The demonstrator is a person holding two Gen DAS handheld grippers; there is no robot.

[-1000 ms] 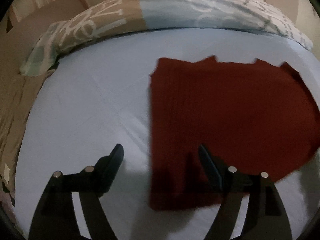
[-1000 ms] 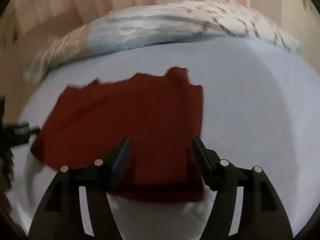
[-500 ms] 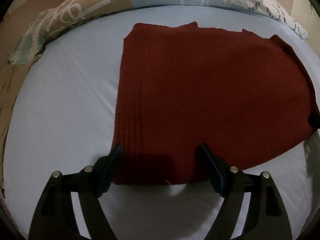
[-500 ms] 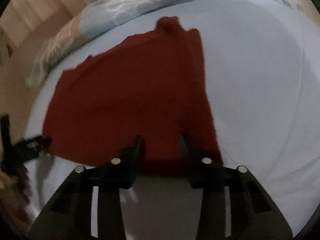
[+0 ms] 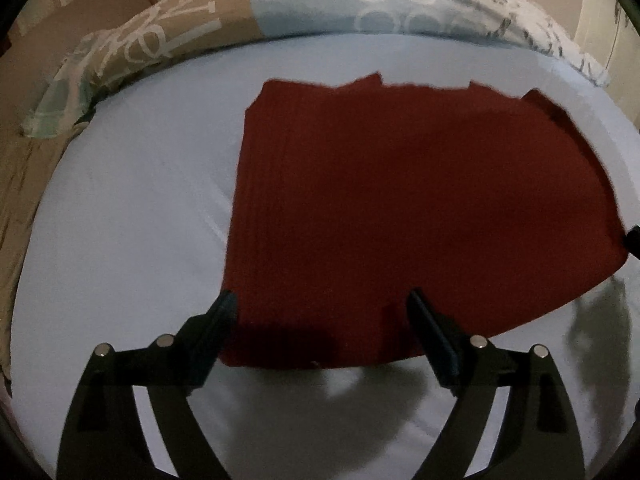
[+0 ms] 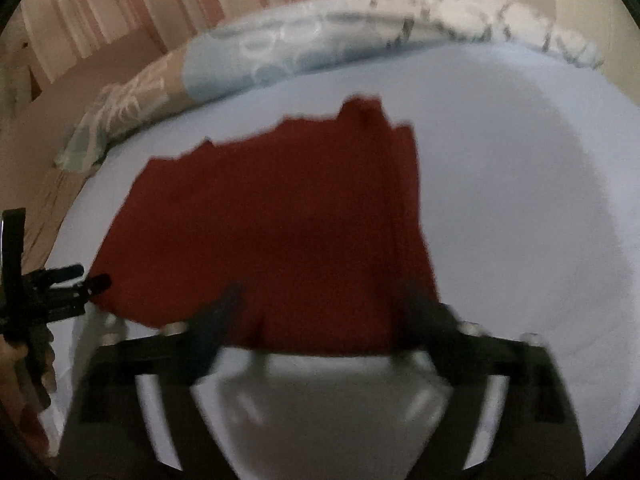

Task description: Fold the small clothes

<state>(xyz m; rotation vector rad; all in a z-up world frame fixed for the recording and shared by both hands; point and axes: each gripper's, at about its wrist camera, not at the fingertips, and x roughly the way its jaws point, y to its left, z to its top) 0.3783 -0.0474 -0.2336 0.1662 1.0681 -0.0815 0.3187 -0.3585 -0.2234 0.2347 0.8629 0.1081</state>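
Left wrist view: the red garment (image 5: pixel 420 216) lies flat on the pale blue bedsheet (image 5: pixel 128 240), with the left gripper (image 5: pixel 322 306) spread wide over its near left corner. At the garment's near right corner the blurred right gripper (image 6: pixel 320 300) also stands spread, and a patterned quilt (image 5: pixel 360 12) lies beyond the garment's far edge.

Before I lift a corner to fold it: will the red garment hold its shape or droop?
Probably droop: the red garment lies flat, limp against the sheet. Its ribbed knit looks grippy, not slippery. Likely light.
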